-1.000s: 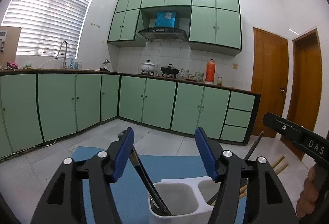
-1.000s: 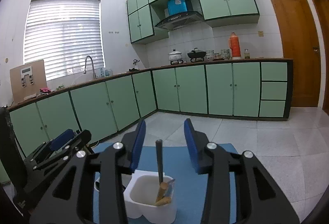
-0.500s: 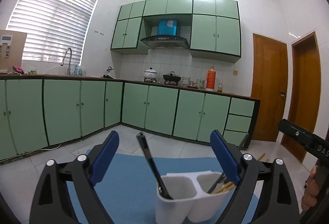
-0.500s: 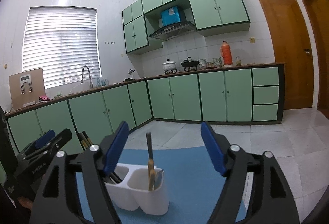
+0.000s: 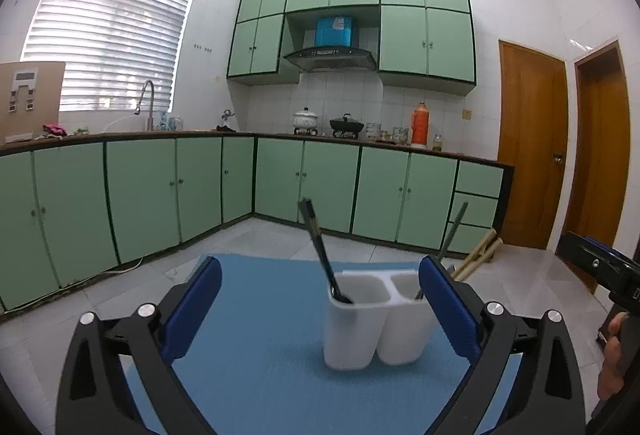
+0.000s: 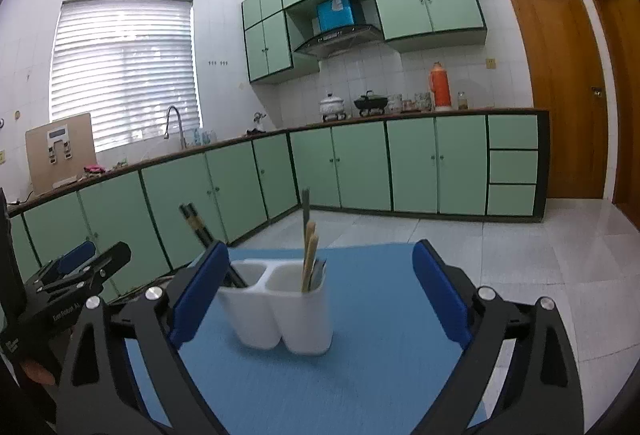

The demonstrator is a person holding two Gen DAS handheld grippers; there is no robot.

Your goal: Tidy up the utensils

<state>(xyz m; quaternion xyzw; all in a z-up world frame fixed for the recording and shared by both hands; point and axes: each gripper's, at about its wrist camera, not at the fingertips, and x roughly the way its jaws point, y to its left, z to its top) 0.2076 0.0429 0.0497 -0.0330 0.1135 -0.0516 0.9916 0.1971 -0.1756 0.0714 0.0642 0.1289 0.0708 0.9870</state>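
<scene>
A white two-compartment utensil holder [image 5: 372, 323] stands on a blue mat [image 5: 260, 355]; it also shows in the right wrist view [image 6: 280, 307]. A black-handled utensil [image 5: 324, 255] leans in its left compartment. Wooden chopsticks [image 5: 478, 255] and a dark-handled utensil [image 5: 452, 231] stand in the right compartment. In the right wrist view the chopsticks [image 6: 309, 259] stand in the nearer compartment. My left gripper [image 5: 320, 311] is open and empty, just short of the holder. My right gripper [image 6: 320, 295] is open and empty, with the holder between its fingers' line of sight.
The mat [image 6: 360, 335] lies on a surface above a tiled floor. Green cabinets [image 5: 160, 187] line the far walls under a counter with a sink tap [image 5: 146, 103], pots and an orange flask [image 5: 420, 125]. Wooden doors [image 5: 532, 143] stand at the right.
Both grippers have opened wide and drawn back from the holder. The black-handled utensil and the chopsticks stay standing in the compartments, free of the fingers.
</scene>
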